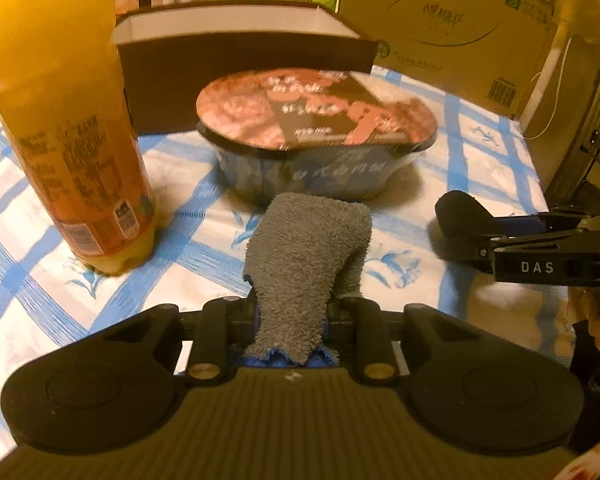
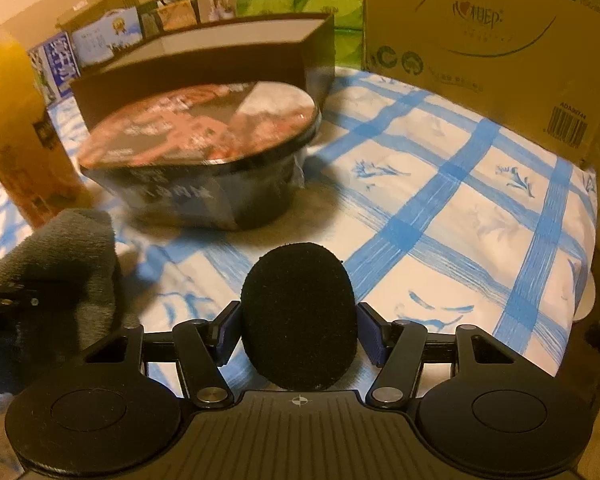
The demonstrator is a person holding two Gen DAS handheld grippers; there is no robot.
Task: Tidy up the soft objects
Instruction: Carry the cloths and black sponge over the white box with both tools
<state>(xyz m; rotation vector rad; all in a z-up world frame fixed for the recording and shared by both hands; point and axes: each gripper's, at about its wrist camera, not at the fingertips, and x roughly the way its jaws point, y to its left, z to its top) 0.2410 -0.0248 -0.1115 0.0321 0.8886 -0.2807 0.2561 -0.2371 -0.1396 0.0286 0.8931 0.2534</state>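
Worktop (image 2: 440,208): blue-checked cloth, noodle bowl (image 1: 316,136) behind.
Left hand-held gripper (image 1: 290,312): clamped on grey towel (image 1: 308,248).
Right hand-held gripper (image 2: 298,330): clamped on black sponge (image 2: 300,312).

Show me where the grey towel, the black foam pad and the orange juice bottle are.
grey towel (image 1: 304,248), left wrist view, its middle.
black foam pad (image 2: 298,316), right wrist view, its centre.
orange juice bottle (image 1: 60,92), left wrist view, its body.

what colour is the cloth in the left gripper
Grey; the terry cloth pinched in the left gripper shows best in the left wrist view.
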